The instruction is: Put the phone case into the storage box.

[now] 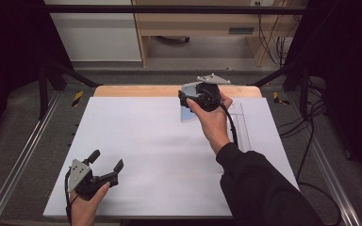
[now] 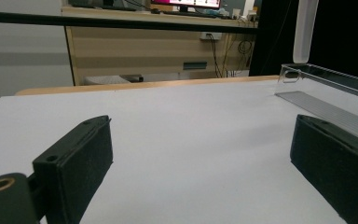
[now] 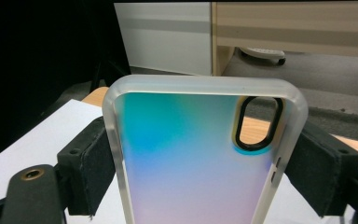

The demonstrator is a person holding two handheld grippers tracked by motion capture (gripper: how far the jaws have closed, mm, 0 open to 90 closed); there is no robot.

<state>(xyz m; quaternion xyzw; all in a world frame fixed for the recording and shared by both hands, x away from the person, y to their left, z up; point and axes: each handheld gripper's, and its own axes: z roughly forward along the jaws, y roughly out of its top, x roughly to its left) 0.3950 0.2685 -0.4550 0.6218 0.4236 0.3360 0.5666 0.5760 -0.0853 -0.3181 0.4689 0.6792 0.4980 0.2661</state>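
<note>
the left hand-held gripper (image 1: 107, 162) sits low at the near left, its jaws spread wide with nothing between them. the right hand-held gripper (image 1: 188, 101) is extended forward on a dark-sleeved arm, jaws clamped on both sides of what it carries.

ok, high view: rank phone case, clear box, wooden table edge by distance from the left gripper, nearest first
From the left gripper:
1. phone case, up and right, clamped in the right gripper.
2. clear box, lying farther right on the white sheet.
3. wooden table edge, along the far side.
</note>
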